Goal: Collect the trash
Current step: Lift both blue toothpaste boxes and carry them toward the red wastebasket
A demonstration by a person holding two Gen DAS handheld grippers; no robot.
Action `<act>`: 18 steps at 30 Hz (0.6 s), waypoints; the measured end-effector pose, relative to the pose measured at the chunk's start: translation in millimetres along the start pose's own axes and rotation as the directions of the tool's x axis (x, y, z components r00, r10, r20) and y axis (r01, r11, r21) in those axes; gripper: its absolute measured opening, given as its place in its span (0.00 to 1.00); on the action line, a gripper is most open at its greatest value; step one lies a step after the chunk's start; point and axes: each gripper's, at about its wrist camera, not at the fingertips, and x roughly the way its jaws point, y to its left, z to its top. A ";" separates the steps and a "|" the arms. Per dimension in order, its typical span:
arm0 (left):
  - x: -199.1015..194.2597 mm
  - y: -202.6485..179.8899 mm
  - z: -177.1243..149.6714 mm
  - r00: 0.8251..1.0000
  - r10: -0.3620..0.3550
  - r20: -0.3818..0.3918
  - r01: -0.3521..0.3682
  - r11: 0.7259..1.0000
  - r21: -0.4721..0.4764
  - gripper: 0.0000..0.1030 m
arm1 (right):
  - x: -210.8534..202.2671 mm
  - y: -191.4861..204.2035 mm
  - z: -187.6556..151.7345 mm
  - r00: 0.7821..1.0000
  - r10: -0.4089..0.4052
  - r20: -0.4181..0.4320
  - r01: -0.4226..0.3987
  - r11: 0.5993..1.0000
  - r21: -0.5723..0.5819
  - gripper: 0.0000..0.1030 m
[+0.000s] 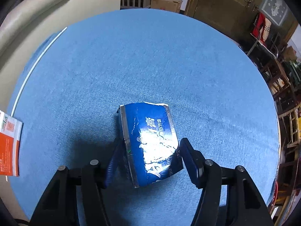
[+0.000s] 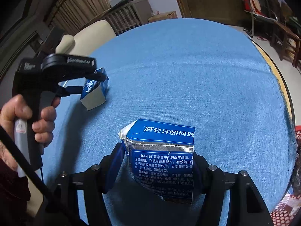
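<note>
A torn half of a blue and silver toothpaste box [image 1: 150, 143] sits between the fingers of my left gripper [image 1: 150, 150], which is shut on it just above the blue tablecloth [image 1: 150, 66]. The same piece and the left gripper [image 2: 94, 81] show in the right wrist view, held by a hand. My right gripper [image 2: 158, 162] is shut on a second torn piece of blue toothpaste box [image 2: 163, 156] with white Chinese text and silver foil.
An orange and white carton [image 1: 9, 145] lies at the table's left edge. A cream sofa [image 1: 37, 9] stands behind the table, a cardboard box [image 1: 166, 3] beyond it, wooden chairs [image 1: 278, 79] at right. A red mesh basket [image 2: 282, 216] is at lower right.
</note>
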 end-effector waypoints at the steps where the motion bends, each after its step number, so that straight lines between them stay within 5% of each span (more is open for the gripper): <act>1: -1.7 2.4 -0.9 1.000 -0.003 0.001 0.003 1.000 0.000 0.59 | -0.9 -0.8 -0.3 1.000 0.000 0.001 0.000 1.000 0.004 0.65; 9: -35.0 14.9 -30.1 0.998 -0.048 0.028 0.047 0.999 0.027 0.59 | -24.6 9.9 -6.8 0.998 -0.010 0.055 0.011 1.000 -0.017 0.65; 18: -123.5 7.5 -91.4 0.978 -0.036 0.205 0.007 0.990 0.140 0.59 | -62.6 20.1 -24.5 0.990 -0.042 0.132 0.048 0.998 -0.043 0.65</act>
